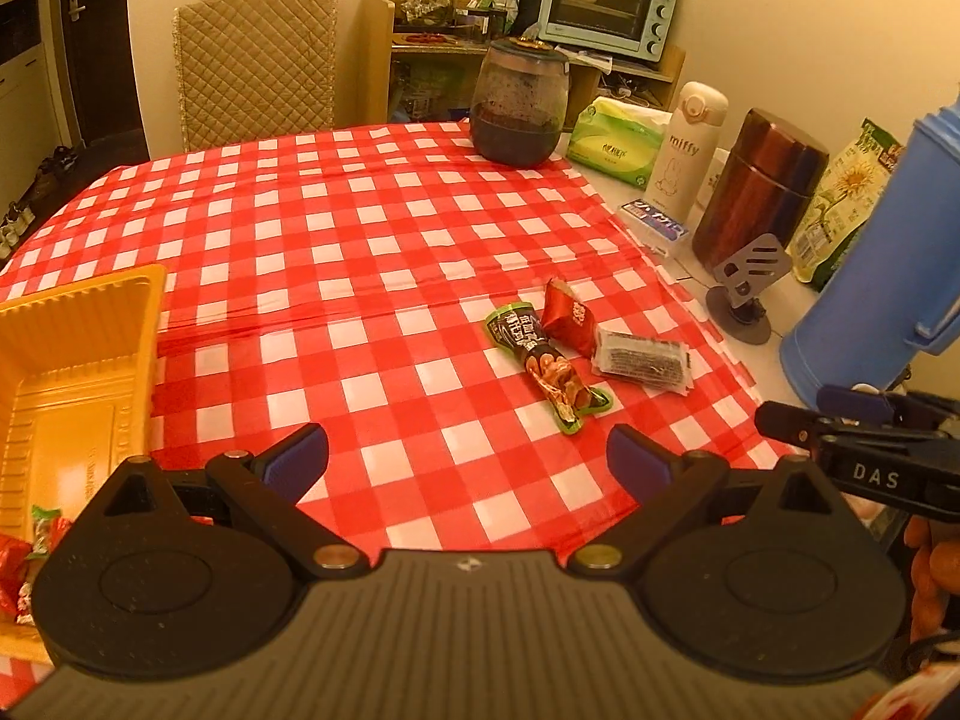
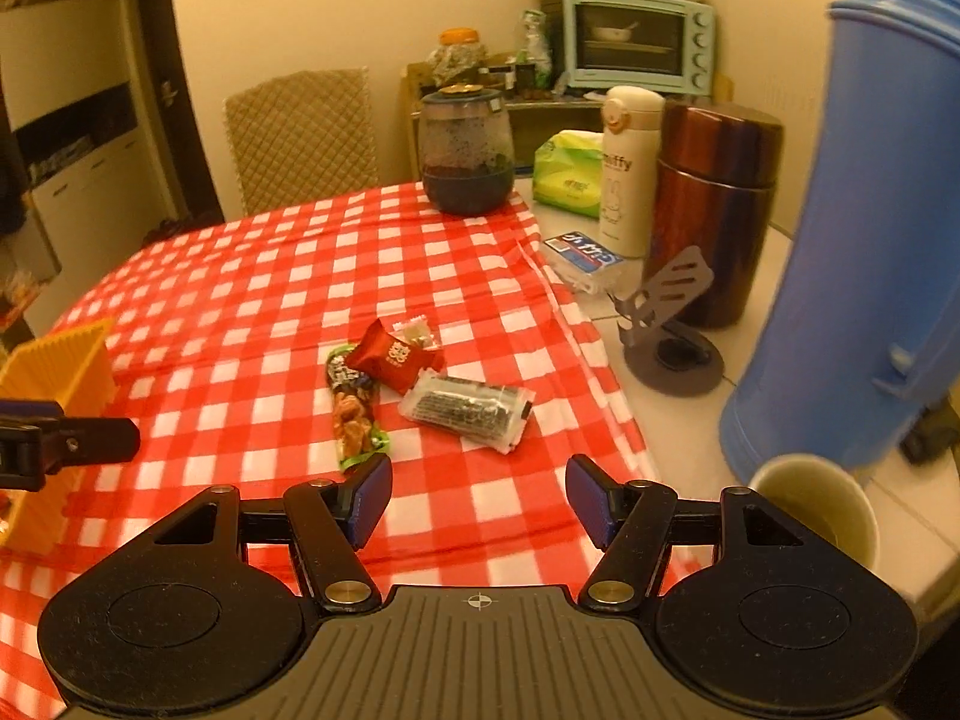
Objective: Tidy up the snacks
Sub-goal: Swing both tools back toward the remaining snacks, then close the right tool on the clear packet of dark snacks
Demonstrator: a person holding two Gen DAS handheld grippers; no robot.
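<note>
Snacks sit in a loose cluster on the red-check cloth (image 1: 360,228), right of centre on the bench: a green nut pack (image 1: 549,369), long and narrow w/ nuts pictured, a red wrapped sweet (image 1: 567,318) touching its upper end, and a clear-wrapped dark bar (image 1: 642,360) just beside both. Right wrist view adds a small pale sweet (image 2: 414,333) behind the red one, hidden from the left wrist cam. Writing on the red and green packs is too small to read. Yellow tray (image 1: 72,360) stands at the bench's left edge, well apart from the cluster; its near corner holds red and green wrappers (image 1: 24,564), mostly cut off by the frame and blocked by the claw body, so no count. Right view shows only the tray's ribbed wall. Left claw (image 1: 467,459) hovers above the cloth, fingers spread wide, nothing between them. Right claw (image 2: 479,501) likewise wide and empty, near end of the green pack just beside its left fingertip; its side reads "DAS" in the left view. Off the cloth on bare white bench: white flask (image 1: 684,144) marked "miffy", brown canister (image 1: 753,192), grey phone stand (image 1: 747,276), blue-white box (image 1: 657,225), lettering unclear, green tissue pack (image 1: 612,141), blue jug (image 1: 882,264), top cut off. A cup (image 2: 822,504) shows only in the right view. Dark jar (image 1: 519,102) at the cloth's far edge; mint oven (image 1: 606,0) behind.
</note>
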